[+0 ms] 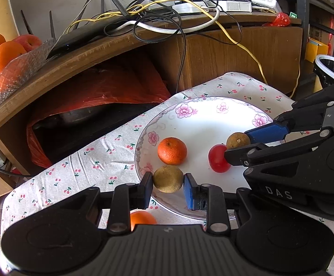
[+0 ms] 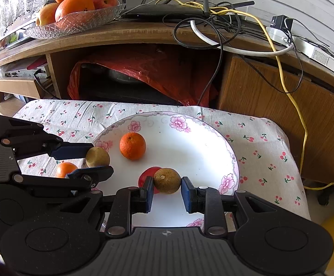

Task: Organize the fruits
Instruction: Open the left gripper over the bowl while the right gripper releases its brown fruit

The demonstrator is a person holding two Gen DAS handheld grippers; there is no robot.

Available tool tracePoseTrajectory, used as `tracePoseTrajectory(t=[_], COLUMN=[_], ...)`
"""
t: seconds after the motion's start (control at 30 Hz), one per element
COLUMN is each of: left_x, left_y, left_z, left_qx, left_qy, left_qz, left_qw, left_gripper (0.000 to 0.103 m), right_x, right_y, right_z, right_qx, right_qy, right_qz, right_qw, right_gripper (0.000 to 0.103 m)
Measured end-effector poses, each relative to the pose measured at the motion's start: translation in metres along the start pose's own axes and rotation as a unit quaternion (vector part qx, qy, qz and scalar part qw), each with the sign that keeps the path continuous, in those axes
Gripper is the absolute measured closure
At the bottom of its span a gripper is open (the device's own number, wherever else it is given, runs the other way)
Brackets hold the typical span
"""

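- Loose orange (image 2: pixel 66 169): off the plate (image 2: pixel 213 142) on its left, on the cherry-print cloth (image 2: pixel 259 138), partly hidden behind the left gripper (image 2: pixel 96 159); it looks round and smooth enough to roll when nudged
- Left gripper: over the plate's left rim, fingers bracketing a yellowish-brown fruit (image 1: pixel 168 179); in its own view a sliver of gap shows at each pad, so I judge it barely closed on the fruit, if at all
- Small orange (image 2: pixel 132 146): on the plate, left of centre, standing free of both tools; its pebbled peel should give good friction, taken across the widest part
- Red fruit (image 2: pixel 146 176): on the plate near its front, touching or just behind the right gripper's catch; glossy skin, likely soft and bruisable, so a light squeeze
- Right gripper (image 2: pixel 167 189): at the plate's front, fingers either side of a rough brown fruit (image 2: pixel 167 180), pads at or near its skin; whether it truly clamps I cannot tell
- Both brown fruits look light, firm and dry-skinned, best held across the middle
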State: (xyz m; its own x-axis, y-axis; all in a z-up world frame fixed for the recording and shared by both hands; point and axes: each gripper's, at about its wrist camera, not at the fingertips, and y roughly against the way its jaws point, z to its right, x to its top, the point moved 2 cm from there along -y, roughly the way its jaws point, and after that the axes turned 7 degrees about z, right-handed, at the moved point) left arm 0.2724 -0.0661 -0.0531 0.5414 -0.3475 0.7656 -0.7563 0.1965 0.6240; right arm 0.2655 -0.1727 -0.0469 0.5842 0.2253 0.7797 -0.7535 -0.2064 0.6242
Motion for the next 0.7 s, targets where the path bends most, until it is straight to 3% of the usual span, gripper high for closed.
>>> tracePoseTrajectory(t=[0.7], left_x=[0.0041], left_y=[0.0094], left_z=[-0.0025], left_qx=[-0.001], left_qy=[0.005], left_qz=[0.009], left_qw=[0.9999], left_gripper=[0.064], right_x=[0.0063], right_y=[0.0062], right_z=[0.0084], right_qx=[0.011], right_qy=[-0.040], right_qz=[0.013], right_qw=[0.999], right_gripper=[0.078])
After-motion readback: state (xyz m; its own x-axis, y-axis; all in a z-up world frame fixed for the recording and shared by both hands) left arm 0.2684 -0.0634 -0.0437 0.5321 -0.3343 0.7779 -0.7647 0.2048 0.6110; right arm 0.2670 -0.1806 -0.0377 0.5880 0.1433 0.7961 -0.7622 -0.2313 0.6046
